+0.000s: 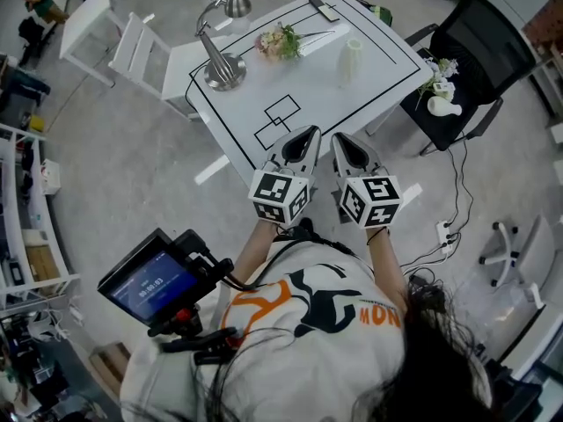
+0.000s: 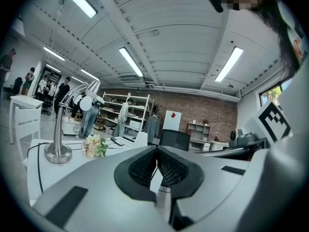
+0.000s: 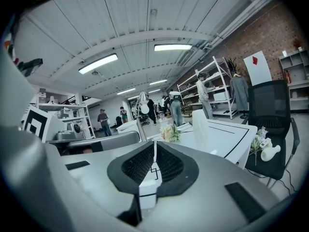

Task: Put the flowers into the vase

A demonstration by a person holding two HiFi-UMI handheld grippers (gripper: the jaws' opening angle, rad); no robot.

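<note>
We held the left hand-held gripper [image 1: 308, 134] and the right hand-held gripper [image 1: 341, 141] side by side over the near edge of the tabletop [image 1: 317, 90]. Both had their jaws pressed together on nothing. The flowers [image 1: 280, 40] lay at the far side near the lamp [image 1: 222, 61], and the white vase [image 1: 351, 60] stood apart to their right.

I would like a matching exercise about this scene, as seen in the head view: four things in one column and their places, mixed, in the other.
1 flowers
2 vase
3 desk lamp
4 black chair

A beside the table, not on it
B lying between desk lamp and vase
C on the table, right of the flowers
D on the table, left of the flowers

Pairs: 1-B, 2-C, 3-D, 4-A
</note>
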